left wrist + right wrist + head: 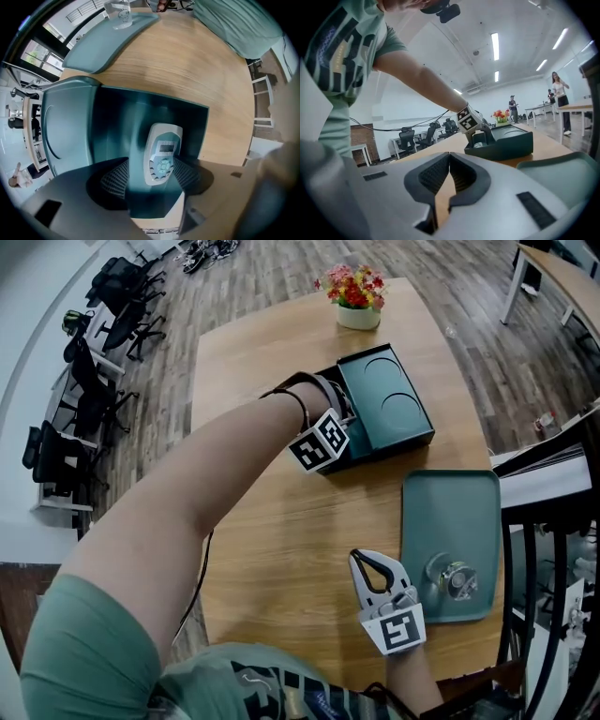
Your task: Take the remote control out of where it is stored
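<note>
A dark teal box stands open on the wooden table, its lid folded back. Inside lies a white remote control with a small screen and round buttons. My left gripper reaches steeply down into the box. Its jaws are open, one on each side of the remote's near end, and the pads do not visibly press on it. In the head view its marker cube hides the remote. My right gripper hovers low near the table's front edge, shut and holding nothing.
A teal tray lies right of my right gripper, with a small glass object on it. A flower pot stands at the table's far end. Office chairs, desks and several people are in the room beyond.
</note>
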`<state>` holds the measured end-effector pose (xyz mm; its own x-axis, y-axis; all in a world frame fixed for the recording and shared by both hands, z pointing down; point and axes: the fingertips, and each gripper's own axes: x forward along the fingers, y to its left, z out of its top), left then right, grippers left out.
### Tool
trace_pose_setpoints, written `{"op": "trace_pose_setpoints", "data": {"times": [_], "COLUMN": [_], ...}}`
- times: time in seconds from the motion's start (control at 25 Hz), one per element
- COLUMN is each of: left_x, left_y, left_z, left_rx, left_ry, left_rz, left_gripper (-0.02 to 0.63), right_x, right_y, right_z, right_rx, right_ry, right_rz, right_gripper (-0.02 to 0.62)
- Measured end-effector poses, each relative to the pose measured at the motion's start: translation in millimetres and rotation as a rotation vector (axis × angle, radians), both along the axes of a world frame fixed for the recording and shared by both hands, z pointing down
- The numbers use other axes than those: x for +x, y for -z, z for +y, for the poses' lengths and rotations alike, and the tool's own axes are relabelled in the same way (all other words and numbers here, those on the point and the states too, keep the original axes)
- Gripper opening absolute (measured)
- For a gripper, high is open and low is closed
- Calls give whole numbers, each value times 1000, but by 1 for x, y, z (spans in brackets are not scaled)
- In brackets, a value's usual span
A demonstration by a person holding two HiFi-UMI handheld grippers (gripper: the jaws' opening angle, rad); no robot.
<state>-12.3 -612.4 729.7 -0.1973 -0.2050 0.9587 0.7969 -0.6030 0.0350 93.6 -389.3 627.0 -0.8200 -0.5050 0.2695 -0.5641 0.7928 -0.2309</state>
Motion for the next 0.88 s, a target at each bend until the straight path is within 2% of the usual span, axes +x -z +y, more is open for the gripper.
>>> {"op": "trace_pose_setpoints", "data": {"times": [0.2, 0.36, 0.44, 0.56, 0.72, 0.8, 0.88], "left_x": [-3, -8, -9, -13, -17, -18, -18], "left_y": [-1, -5, -4, -5, -13, -13, -10], "left_z": [5, 8, 4, 5, 8, 9, 5], "left_rx": [5, 31, 42, 48, 96, 115, 140], "left_ry": [-36, -66, -46, -27, -58, -80, -58], "left_rz": [-41, -103, -140, -221, -354, -386, -378], "left_gripper": [279, 279, 273, 224, 206, 201, 181], "right_x": [-35, -47, -46, -43, -34, -29, -25], "right_y": [17, 19, 22, 21, 10, 8, 6], "right_z": [-80, -112, -121, -122, -115, -114, -113], "right_rx": [68, 113, 129, 140, 114, 106, 102], "right_ry": [-69, -77, -70, -68, -77, -85, -90], "right_rz": [-53, -60, -63, -61, -47, -43, -40], "right_gripper": [7, 6, 6, 6, 7, 6, 6]}}
